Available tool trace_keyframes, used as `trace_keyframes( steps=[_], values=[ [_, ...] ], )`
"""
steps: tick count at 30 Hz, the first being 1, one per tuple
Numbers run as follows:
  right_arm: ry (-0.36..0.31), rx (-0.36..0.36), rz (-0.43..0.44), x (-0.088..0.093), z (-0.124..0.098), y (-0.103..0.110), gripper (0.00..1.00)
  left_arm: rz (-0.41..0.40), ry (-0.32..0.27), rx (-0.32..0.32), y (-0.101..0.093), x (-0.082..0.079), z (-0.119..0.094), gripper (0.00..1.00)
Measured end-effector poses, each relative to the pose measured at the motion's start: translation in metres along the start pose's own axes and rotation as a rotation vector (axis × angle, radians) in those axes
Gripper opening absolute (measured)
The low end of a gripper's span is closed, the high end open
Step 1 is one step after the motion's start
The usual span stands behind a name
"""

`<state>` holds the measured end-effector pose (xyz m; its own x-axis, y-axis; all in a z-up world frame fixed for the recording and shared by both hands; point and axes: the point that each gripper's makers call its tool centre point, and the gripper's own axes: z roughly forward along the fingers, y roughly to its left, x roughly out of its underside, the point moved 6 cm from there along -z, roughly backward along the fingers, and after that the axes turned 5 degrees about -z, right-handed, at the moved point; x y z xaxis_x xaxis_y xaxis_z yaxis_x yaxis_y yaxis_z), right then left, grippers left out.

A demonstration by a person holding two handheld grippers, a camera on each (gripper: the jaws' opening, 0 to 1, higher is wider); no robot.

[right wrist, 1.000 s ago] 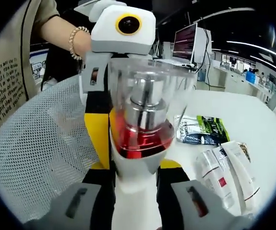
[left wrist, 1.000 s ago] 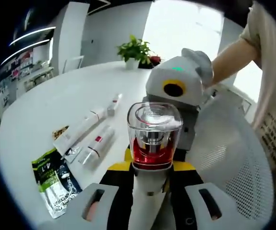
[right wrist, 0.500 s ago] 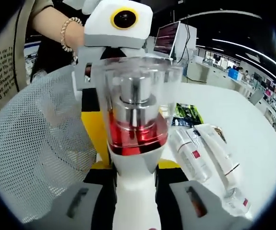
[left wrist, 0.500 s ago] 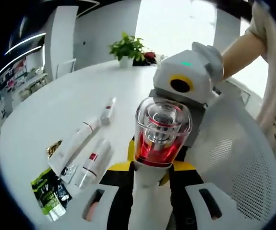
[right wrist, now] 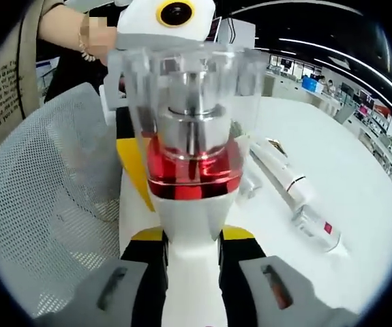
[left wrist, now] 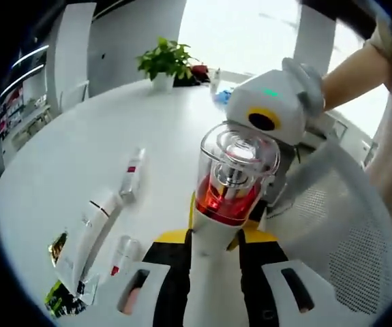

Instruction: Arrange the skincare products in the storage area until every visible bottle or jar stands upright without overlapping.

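Both grippers lifted the bottle [left wrist: 230, 197] higher above the worktop [left wrist: 73, 157] than a second before, left gripper [left wrist: 213, 272] and right gripper [right wrist: 192, 272] clamping its white body, seemingly to stand it upright by the mesh basket [right wrist: 52, 225].

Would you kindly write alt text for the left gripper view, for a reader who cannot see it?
A pump bottle with a clear cap and red band is held between the left gripper jaws, with the right gripper just behind it. White tubes lie flat on the round white table, a white mesh basket stands at right, and a potted plant sits at the far edge.
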<state>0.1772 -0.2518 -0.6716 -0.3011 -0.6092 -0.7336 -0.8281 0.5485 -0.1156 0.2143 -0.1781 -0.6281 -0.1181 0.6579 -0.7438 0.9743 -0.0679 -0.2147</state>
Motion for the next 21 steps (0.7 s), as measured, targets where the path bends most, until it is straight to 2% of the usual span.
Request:
trace_keyframes(
  steps=[8,21],
  values=[
    [0.024,0.025,0.019,0.024,-0.021,-0.030,0.27,0.037,-0.001,0.018,0.012,-0.031,0.026,0.23],
    [0.038,0.006,0.001,0.061,-0.053,-0.082,0.27,0.054,-0.033,0.026,0.034,-0.075,0.076,0.23]
  ],
)
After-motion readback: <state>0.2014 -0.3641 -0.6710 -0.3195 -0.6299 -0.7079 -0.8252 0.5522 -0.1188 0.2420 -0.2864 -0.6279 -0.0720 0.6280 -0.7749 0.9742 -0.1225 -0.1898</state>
